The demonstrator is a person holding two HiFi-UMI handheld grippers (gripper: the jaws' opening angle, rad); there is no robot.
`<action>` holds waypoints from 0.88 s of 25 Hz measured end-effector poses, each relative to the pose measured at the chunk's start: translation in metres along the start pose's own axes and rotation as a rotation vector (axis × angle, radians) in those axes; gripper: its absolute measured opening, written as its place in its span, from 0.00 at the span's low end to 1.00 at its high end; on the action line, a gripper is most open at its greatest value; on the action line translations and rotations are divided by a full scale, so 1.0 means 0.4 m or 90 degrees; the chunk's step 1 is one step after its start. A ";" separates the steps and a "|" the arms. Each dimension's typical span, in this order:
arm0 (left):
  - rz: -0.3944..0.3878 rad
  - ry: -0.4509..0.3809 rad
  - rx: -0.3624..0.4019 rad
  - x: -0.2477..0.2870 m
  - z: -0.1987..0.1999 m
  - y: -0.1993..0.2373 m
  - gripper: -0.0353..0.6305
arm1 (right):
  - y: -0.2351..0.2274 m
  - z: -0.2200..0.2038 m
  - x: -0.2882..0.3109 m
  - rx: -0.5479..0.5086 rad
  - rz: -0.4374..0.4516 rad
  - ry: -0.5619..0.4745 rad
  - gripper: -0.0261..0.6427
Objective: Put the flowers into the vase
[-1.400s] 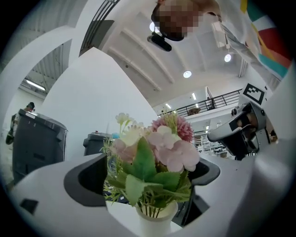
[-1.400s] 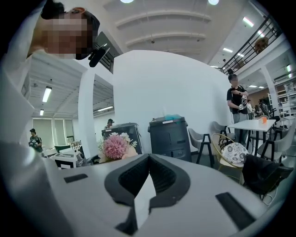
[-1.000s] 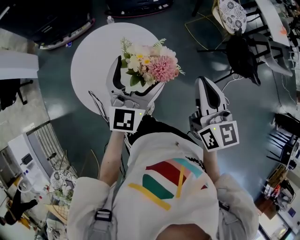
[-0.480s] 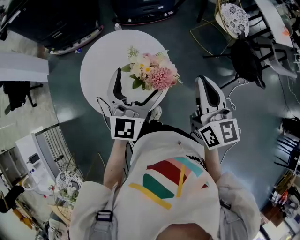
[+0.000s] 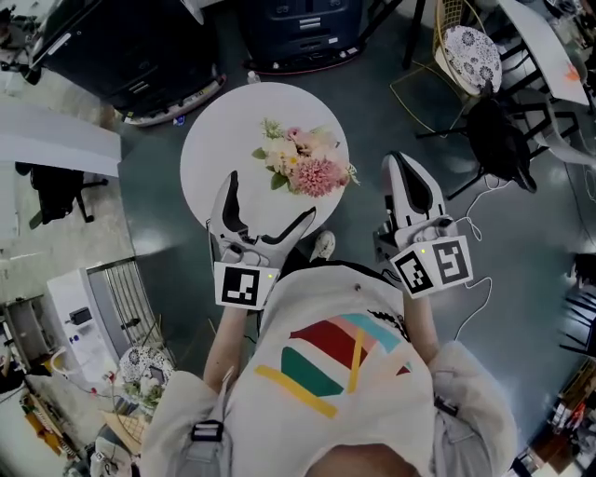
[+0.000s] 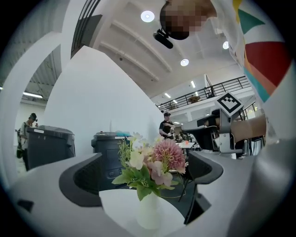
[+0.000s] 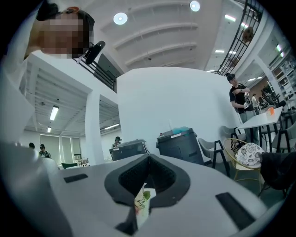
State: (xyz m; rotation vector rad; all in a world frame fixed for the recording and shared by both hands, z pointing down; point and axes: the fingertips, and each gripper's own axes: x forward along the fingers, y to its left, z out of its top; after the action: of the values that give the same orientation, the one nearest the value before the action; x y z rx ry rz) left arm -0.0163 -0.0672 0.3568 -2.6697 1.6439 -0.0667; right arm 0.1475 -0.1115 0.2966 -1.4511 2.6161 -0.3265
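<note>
Left gripper (image 5: 273,197) hangs over the round white bench's (image 5: 219,140) 6 o'clock edge, fingers spread wide, holding nothing. At its 1 o'clock, the flowers (image 5: 305,166) stand upright in the white vase (image 6: 148,213), clear of both fingers. Right gripper (image 5: 406,168), at the flowers' 4 o'clock, is off the bench with fingers pressed together.

We find the flowers (image 5: 303,166) in the vase (image 6: 149,210) on the round table (image 5: 214,140), between its centre and its 3 o'clock edge. The left gripper (image 5: 272,197) is at the table's 6 o'clock edge, the right gripper (image 5: 407,168) off the table, farther out at 3 o'clock. A cushioned chair (image 5: 470,51) stands at 2 o'clock, a cabinet (image 5: 303,28) at 12.
</note>
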 end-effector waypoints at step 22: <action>0.175 -0.167 -0.015 -0.022 0.313 0.165 0.06 | 0.013 0.076 0.026 0.004 0.039 -0.071 0.05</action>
State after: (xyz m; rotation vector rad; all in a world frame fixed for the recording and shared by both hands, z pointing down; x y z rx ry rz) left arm -0.0744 -0.0913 0.2299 -2.3174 1.9051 0.2919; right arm 0.1444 -0.1213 0.2657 -1.3432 2.5624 -0.2393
